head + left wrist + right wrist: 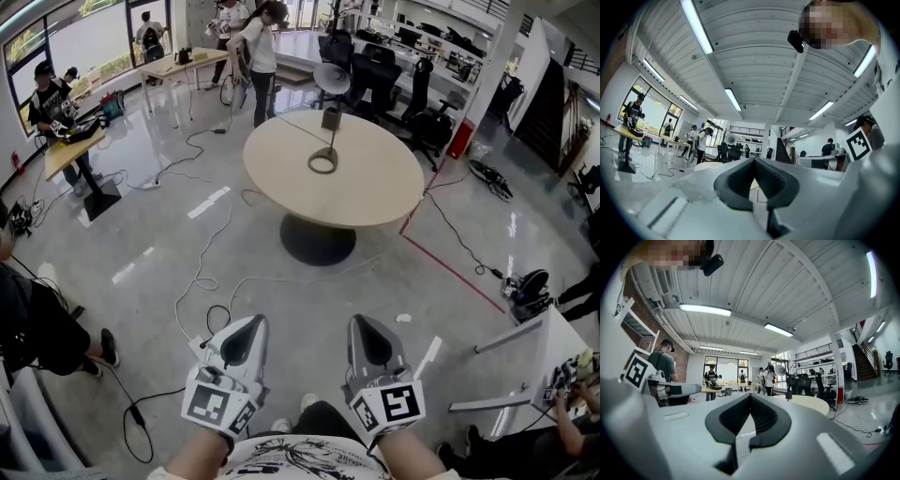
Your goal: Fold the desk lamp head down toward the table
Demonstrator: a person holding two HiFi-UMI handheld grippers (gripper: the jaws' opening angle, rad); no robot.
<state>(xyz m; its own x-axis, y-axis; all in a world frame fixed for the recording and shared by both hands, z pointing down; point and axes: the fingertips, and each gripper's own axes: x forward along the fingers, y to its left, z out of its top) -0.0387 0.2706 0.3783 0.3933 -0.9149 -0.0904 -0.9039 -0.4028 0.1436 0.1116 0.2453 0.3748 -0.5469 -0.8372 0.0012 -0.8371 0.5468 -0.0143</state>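
One round table [375, 192] bearing one desk lamp [330, 117], head raised; one left gripper [255, 324] and one right gripper [362, 324], jaws pressed together, empty, well apart from the table.

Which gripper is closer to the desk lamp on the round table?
Right, but only slightly. The right gripper sits just right of the desk lamp, the left gripper further off to its left; both hang over the floor, well short of the table.

The floor [178, 225] shines glossy; the worktop [384, 192] looks smooth and matt; left tongs [251, 328] and right tongs [364, 328] are white plastic with ribbed black pads [734, 416].
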